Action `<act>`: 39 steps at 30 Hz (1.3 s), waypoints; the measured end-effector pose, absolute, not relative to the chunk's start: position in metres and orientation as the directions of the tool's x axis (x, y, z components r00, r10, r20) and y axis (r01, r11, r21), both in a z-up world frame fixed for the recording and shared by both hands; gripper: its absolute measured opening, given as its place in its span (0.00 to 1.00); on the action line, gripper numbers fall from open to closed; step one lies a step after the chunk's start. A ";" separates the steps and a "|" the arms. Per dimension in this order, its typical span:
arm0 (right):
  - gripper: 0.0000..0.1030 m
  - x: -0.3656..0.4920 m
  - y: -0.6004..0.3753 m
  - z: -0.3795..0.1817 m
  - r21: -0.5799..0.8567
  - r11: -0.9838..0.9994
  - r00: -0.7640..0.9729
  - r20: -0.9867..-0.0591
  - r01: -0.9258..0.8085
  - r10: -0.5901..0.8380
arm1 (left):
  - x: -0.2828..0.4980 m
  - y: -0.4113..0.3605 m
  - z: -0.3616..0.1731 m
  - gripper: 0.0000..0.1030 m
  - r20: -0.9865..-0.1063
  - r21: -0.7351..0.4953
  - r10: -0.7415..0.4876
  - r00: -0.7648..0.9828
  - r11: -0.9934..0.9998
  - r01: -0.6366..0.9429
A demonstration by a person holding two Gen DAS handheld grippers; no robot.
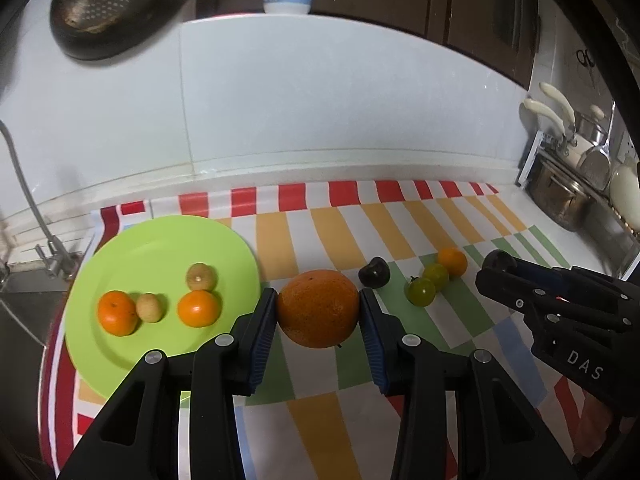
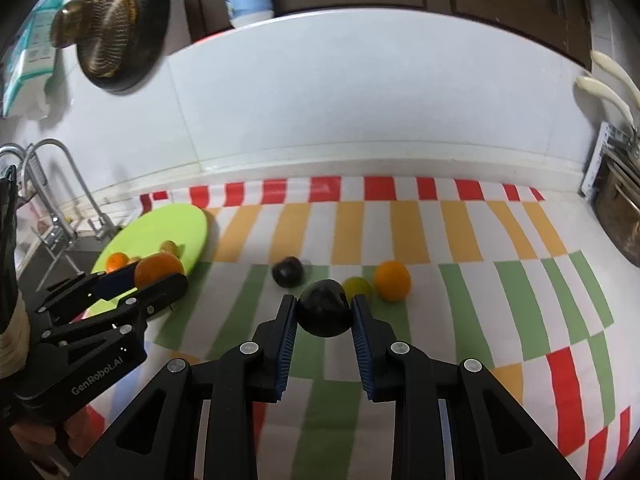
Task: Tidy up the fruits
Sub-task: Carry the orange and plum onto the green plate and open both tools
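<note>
Left gripper [image 1: 318, 312] clamping large orange [image 1: 318, 308]; right gripper [image 2: 324, 316] clamping dark plum [image 2: 323, 308]

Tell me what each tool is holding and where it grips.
Left tool: the large orange, clamped across its opposite sides. Right tool: a dark plum, pinched across its sides too.

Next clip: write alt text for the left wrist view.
The left gripper clamps a large round orange above a striped cloth, beside a lime-green plate holding four small fruits. At right, the right gripper holds a dark plum; four more small fruits lie between.
</note>
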State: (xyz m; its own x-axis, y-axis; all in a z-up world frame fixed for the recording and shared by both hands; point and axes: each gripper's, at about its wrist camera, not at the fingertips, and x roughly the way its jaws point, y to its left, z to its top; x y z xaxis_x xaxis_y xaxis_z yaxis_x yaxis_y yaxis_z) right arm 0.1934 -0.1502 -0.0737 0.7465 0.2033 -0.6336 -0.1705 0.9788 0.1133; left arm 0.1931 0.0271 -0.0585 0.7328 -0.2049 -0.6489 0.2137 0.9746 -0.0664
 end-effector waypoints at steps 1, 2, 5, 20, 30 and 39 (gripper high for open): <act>0.28 0.192 -0.148 -0.071 0.113 0.977 0.749 -0.628 -0.180 0.211 | 0.190 0.030 -0.056 0.39 -0.644 -0.065 -0.201 0.738 0.976 0.208; 0.28 0.190 -0.146 -0.068 0.113 0.975 0.752 -0.622 -0.191 0.219 | 0.187 0.033 -0.053 0.39 -0.639 -0.064 -0.196 0.744 0.977 0.203; 0.28 0.187 -0.139 -0.062 0.116 0.970 0.756 -0.609 -0.214 0.240 | 0.180 0.038 -0.046 0.39 -0.626 -0.060 -0.185 0.757 0.980 0.190; 0.28 0.175 -0.093 -0.030 0.093 0.927 0.765 -0.538 -0.363 0.353 | 0.157 0.078 -0.013 0.39 -0.558 -0.039 -0.094 0.825 0.995 0.087; 0.28 0.191 -0.064 -0.014 0.104 0.888 0.744 -0.509 -0.448 0.434 | 0.157 0.105 0.004 0.39 -0.514 0.007 -0.019 0.857 1.000 0.026; 0.28 0.214 -0.027 -0.009 0.101 0.849 0.707 -0.507 -0.519 0.493 | 0.170 0.132 0.005 0.39 -0.497 0.016 0.035 0.867 0.999 -0.032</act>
State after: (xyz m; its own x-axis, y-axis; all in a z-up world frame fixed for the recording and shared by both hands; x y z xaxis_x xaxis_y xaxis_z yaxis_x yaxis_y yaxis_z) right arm 0.2141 -0.0272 -0.0091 0.7075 0.4926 -0.5068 -0.5186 0.8490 0.1013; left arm 0.1701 0.1316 0.0047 0.8672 0.0351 -0.4966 -0.0315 0.9994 0.0156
